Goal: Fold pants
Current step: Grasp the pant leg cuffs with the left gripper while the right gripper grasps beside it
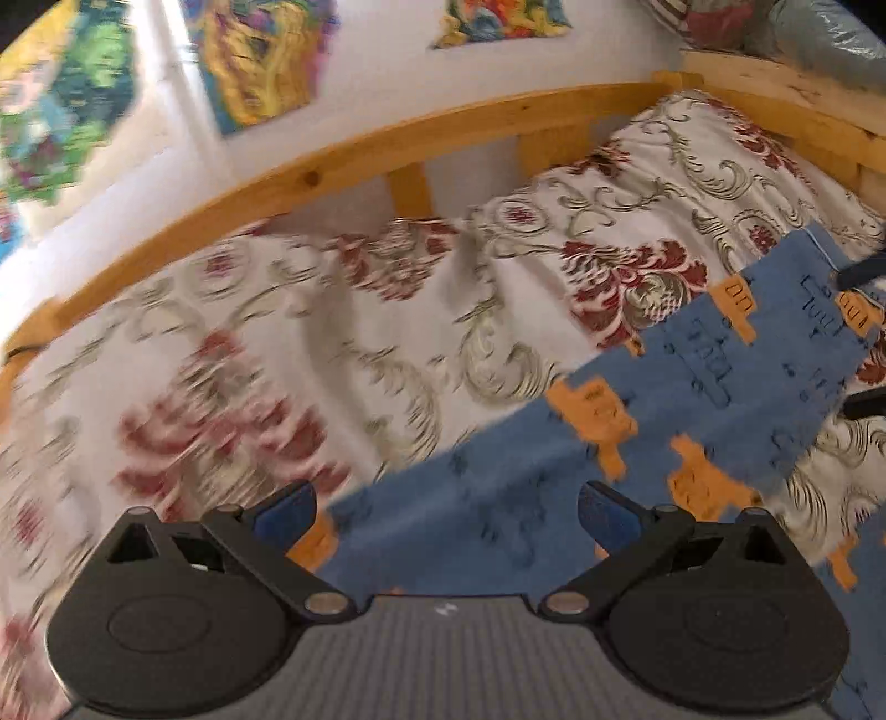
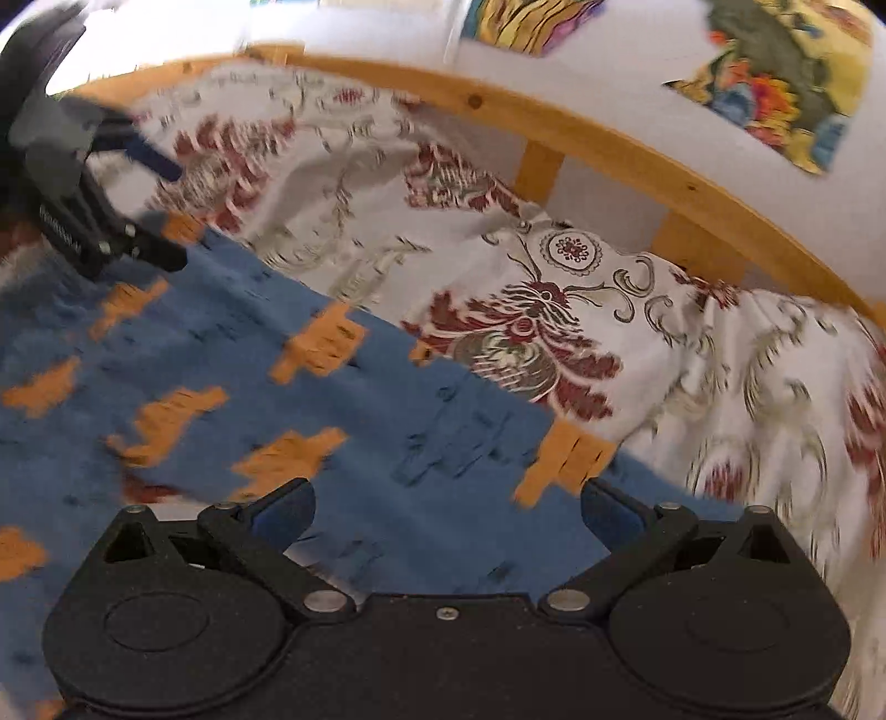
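Note:
Blue pants (image 1: pixel 498 498) with orange blocky motifs lie spread on a floral bedspread, and they fill the lower left of the right wrist view (image 2: pixel 221 360). My left gripper (image 1: pixel 448 515) is open just above one end of the pants, with cloth below the gap and nothing held. My right gripper (image 2: pixel 446 515) is open too, hovering over the other end. Each gripper shows in the other's view: the right one (image 1: pixel 864 338) at the far right edge, the left one (image 2: pixel 166 205) at the upper left, both with fingers apart. Both views are motion-blurred.
The white bedspread (image 1: pixel 277 343) with red and grey flowers is wrinkled. A wooden bed rail (image 1: pixel 343 160) runs along the far side, against a white wall with colourful pictures (image 1: pixel 260 55). Pillows or bundles (image 1: pixel 775 22) sit past the bed's end.

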Motion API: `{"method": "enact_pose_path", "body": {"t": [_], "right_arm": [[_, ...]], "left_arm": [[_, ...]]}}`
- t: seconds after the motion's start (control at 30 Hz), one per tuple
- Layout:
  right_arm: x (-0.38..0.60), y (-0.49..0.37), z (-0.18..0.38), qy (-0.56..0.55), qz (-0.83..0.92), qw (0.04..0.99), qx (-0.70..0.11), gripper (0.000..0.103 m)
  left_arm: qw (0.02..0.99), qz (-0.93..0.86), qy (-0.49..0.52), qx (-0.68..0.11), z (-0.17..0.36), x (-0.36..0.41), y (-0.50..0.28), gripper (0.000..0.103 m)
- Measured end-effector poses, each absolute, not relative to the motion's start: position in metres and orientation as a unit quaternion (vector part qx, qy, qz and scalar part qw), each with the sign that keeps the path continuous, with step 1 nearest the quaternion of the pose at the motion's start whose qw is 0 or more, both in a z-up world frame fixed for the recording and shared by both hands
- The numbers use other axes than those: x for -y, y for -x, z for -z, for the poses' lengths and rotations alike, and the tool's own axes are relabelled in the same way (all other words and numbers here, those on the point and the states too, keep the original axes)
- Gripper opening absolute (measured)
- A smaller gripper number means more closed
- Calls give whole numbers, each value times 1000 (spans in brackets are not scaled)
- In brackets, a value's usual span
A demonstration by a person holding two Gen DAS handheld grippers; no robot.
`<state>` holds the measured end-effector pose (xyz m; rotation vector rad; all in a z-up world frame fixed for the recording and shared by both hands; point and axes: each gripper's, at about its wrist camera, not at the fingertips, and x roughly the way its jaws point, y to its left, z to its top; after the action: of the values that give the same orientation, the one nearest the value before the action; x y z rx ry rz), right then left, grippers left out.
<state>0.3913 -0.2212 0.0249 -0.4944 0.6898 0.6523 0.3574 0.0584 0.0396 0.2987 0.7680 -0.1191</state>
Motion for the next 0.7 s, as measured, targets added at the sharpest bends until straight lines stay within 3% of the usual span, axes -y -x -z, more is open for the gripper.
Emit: {"method": "enact_pose_path", "body": {"t": [0.27, 0.5, 0.7], "right_arm": [[204, -448, -8, 281, -338, 832, -338, 88], [163, -468, 4, 382, -348, 800, -303, 69], [175, -486, 9, 382, -336, 791, -339, 68]], "left_arm": [[884, 168, -151, -410, -4, -61, -434, 102], [878, 143, -141, -434, 10, -76, -454, 77], [861, 187, -181, -438, 18, -77, -452, 77]]}}
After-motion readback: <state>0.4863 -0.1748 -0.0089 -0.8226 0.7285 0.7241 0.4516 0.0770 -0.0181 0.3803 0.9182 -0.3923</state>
